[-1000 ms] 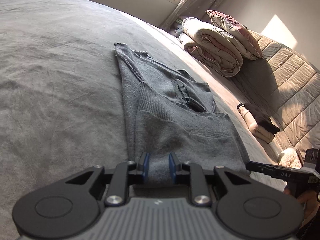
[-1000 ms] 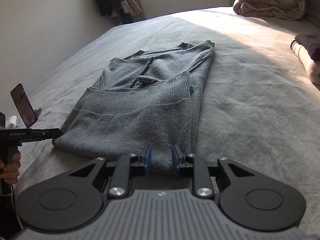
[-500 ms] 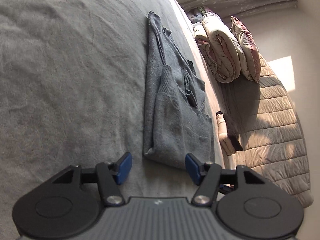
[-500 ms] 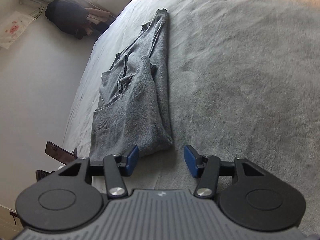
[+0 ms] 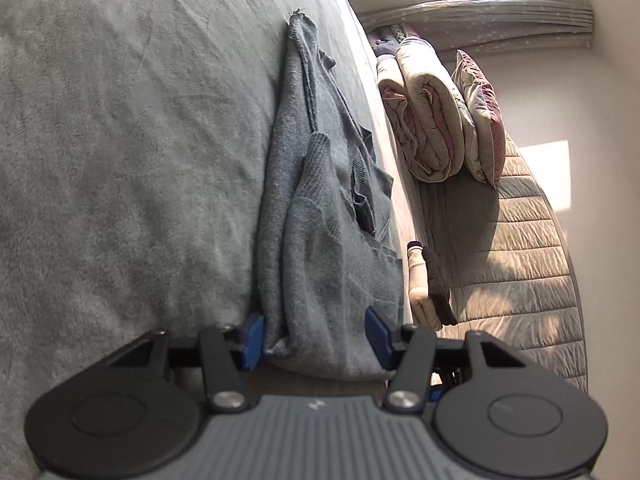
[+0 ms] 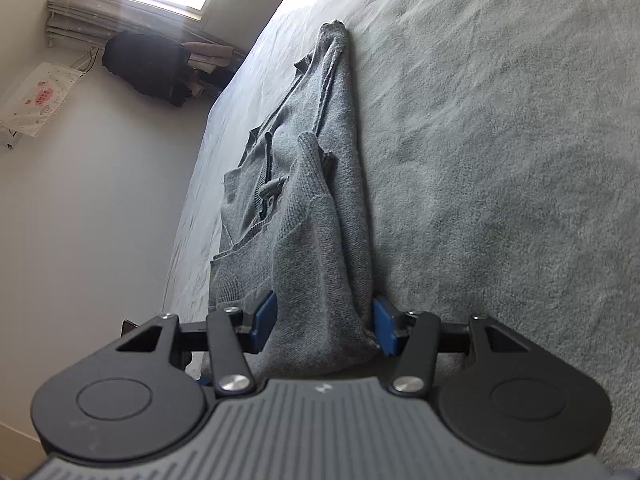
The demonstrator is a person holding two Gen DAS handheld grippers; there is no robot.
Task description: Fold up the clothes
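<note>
Left wrist view: your left claw (image 5: 315, 338) gapes wide around the sweater (image 5: 328, 240) hem; your right claw (image 6: 325, 326) likewise. Half a second ago both stood clear of it.

A grey sweater (image 5: 320, 240) is laid on a grey bed (image 5: 120, 140); blue pads (image 5: 253, 336) are seen on black grippers

No text or label is legible anywhere.
</note>
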